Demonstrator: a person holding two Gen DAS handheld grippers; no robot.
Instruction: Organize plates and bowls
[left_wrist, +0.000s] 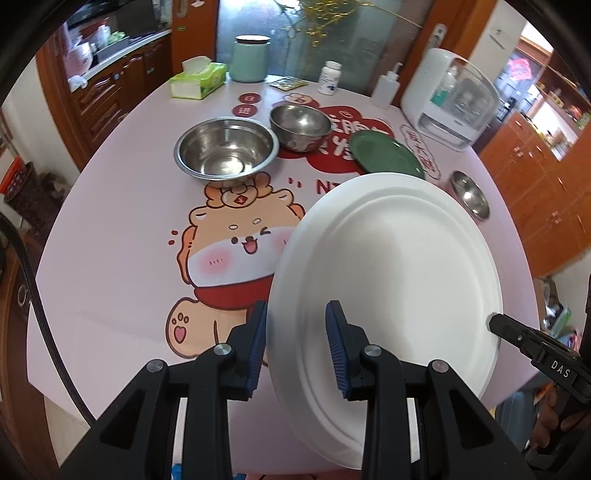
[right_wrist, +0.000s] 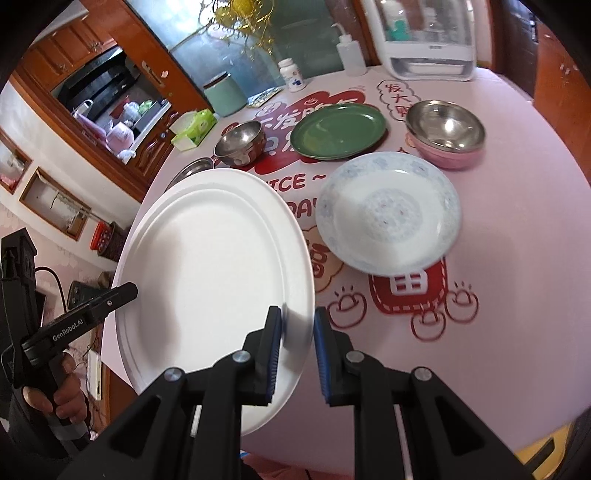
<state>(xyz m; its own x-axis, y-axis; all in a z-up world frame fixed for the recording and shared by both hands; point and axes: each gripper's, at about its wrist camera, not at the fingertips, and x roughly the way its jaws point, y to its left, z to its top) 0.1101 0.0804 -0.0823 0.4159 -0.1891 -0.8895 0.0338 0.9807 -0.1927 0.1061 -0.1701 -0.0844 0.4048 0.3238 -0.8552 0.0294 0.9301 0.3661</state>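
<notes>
Your left gripper (left_wrist: 295, 343) clamps the left rim of the white plate (left_wrist: 391, 258), held tilted above the pink table (left_wrist: 110, 288); your right gripper (right_wrist: 297, 354) pinches its right rim, near the patterned plate (right_wrist: 388, 218).

"DAS" on my right tool (left_wrist: 554, 365), "GenRobot.AI" on my left tool (right_wrist: 70, 328), "ICE ~" printed on tabletop (right_wrist: 517, 258)

White plate (left_wrist: 399, 254), green plate (right_wrist: 338, 131), blue-patterned dish (right_wrist: 389, 212), pink cartoon-printed tablecloth (left_wrist: 122, 236)
</notes>
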